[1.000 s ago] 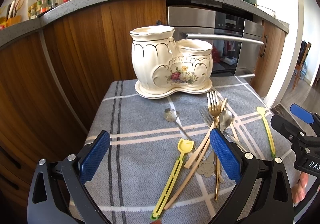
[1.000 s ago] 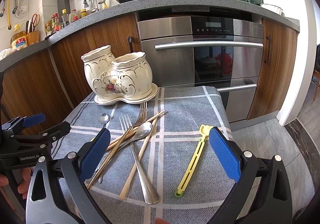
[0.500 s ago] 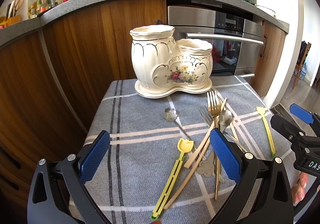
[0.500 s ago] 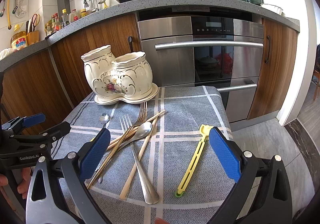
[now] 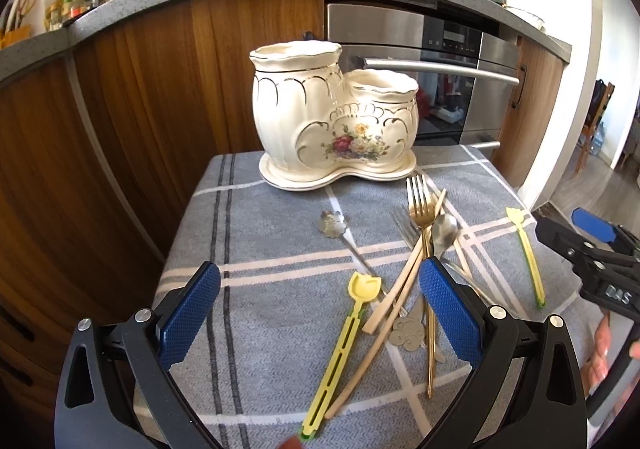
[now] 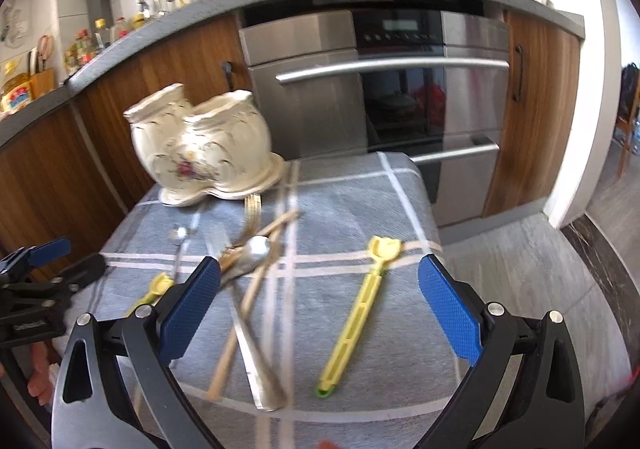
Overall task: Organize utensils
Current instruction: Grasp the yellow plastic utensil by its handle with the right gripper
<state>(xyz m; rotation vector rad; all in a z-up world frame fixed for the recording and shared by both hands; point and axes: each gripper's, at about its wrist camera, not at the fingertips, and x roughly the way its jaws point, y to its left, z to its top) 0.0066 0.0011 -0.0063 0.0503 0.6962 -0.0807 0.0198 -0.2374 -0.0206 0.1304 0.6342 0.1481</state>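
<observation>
Lying loose on the checked cloth [image 5: 280, 313], all cutlery is unsorted; ceramic holder [image 5: 336, 117] appears empty; both grippers [image 5: 320, 313] [image 6: 320, 313] held open, nothing gripped.

Bench [image 5: 280, 313]: covered by a grey checked cloth.
Far end: cream holder [image 5: 336, 129], upright.
Middle: gold fork [image 5: 420, 209], spoon [image 5: 444, 229] and chopsticks [image 5: 396, 289], crossed in a pile.
Near left: yellow pick [image 5: 340, 353].
Right edge: second yellow pick [image 5: 528, 257], apart.
</observation>
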